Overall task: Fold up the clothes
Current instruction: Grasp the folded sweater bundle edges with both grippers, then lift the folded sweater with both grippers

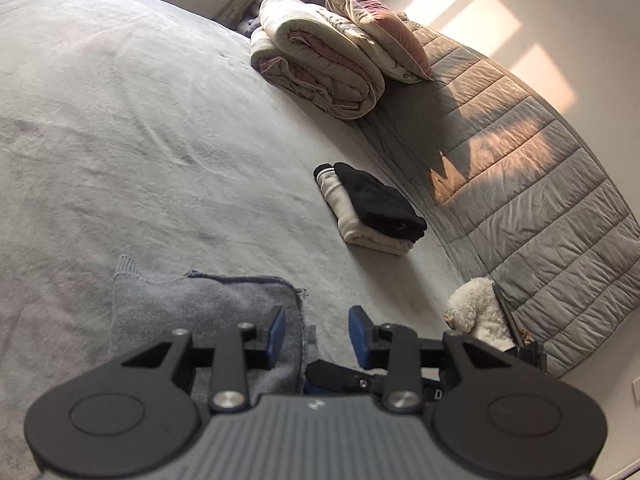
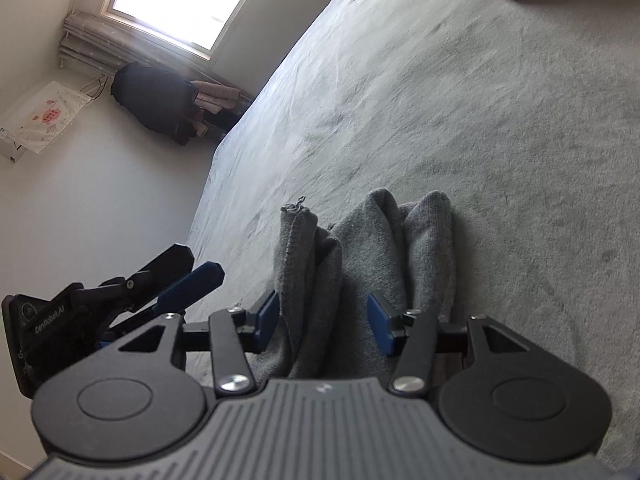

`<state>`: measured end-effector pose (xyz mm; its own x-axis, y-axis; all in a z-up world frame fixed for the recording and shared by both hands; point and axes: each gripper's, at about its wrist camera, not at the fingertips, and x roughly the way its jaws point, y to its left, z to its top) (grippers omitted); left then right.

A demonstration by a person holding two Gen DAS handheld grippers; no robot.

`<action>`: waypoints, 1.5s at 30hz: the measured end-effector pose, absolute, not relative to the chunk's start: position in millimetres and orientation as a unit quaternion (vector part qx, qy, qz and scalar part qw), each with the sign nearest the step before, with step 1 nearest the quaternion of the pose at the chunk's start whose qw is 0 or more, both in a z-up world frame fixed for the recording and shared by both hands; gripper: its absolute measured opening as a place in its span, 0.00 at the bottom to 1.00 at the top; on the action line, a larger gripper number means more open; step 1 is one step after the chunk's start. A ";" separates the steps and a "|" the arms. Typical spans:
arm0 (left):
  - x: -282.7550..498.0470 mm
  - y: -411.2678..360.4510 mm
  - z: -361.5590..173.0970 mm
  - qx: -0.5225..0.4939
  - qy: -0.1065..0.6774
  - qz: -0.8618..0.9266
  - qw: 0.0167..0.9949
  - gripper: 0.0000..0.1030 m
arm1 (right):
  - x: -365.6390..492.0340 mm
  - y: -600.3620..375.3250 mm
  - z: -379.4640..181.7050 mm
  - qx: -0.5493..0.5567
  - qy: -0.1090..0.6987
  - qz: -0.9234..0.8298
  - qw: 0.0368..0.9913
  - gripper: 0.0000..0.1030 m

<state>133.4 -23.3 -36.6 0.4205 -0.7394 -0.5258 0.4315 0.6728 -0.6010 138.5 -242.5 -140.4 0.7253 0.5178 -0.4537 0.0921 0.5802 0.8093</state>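
Both claws, left claw (image 1: 317, 332) and right claw (image 2: 323, 320), gape apart over the grey knit garment (image 2: 372, 264).

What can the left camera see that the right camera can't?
Only the left wrist view shows the rolled quilt with a pink pillow on it, the grey quilted mat, the black garment topping the folded stack, and a fluffy white toy.

Only the right wrist view shows the window, the dark clothes pile under it, and the left gripper seen from the side.

Both show the grey sweater on the pale bed cover, and open jaws.
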 end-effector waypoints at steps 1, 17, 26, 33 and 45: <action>130.1 -20.2 -37.4 -0.183 0.403 -0.352 0.825 0.35 | 139.2 -241.1 -140.6 0.440 0.348 0.132 0.817 0.52; 102.0 27.9 -74.0 -0.138 0.403 -0.256 0.868 0.39 | 152.1 -205.6 -133.2 0.438 0.357 0.147 0.812 0.19; 92.3 10.2 -75.7 -0.142 0.380 -0.301 0.863 0.37 | 141.4 -251.4 -112.0 0.443 0.346 0.151 0.813 0.19; 74.6 -26.5 -87.2 -0.094 0.390 -0.328 0.855 0.37 | 136.1 -268.7 -140.2 0.428 0.379 0.107 0.813 0.20; 46.4 -49.5 -89.4 -0.080 0.387 -0.385 0.834 0.37 | 122.3 -260.7 -110.7 0.340 0.365 0.082 0.863 0.51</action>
<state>46.4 -49.5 -89.4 0.4041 -0.7034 -0.5848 0.5796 0.6915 -0.4311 122.3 -260.7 -110.7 0.7202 0.3901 -0.5737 0.1061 0.7553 0.6468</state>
